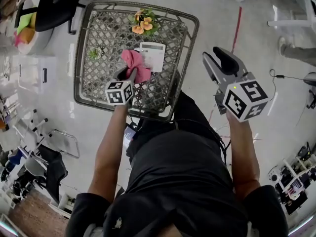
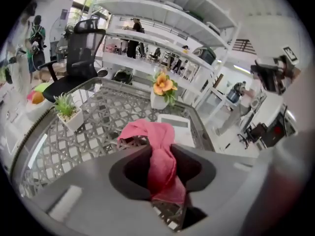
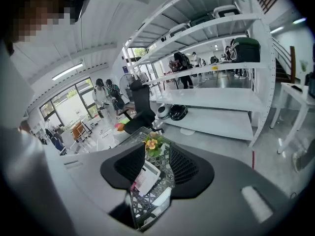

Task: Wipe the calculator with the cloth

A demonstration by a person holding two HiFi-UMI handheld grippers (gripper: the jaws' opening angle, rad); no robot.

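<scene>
A pink cloth [image 1: 134, 60] hangs bunched from my left gripper [image 1: 127, 74], which is shut on it just above the lattice tabletop [image 1: 98, 28]. In the left gripper view the cloth [image 2: 160, 156] runs up between the jaws and drapes forward, with the left gripper [image 2: 162, 154] pinching its lower part. The white calculator [image 1: 154, 56] lies flat just right of the cloth, its left edge touched or covered by it. From the left gripper, the calculator [image 2: 176, 129] sits just beyond the cloth. My right gripper [image 1: 213, 58] hangs open and empty over the floor, right of the table.
A pot of orange flowers [image 1: 143, 23] stands at the table's far edge and a small green plant [image 1: 94, 53] at its left. A black office chair [image 1: 54, 4] is beyond the table. White shelving [image 3: 211, 97] fills the room behind.
</scene>
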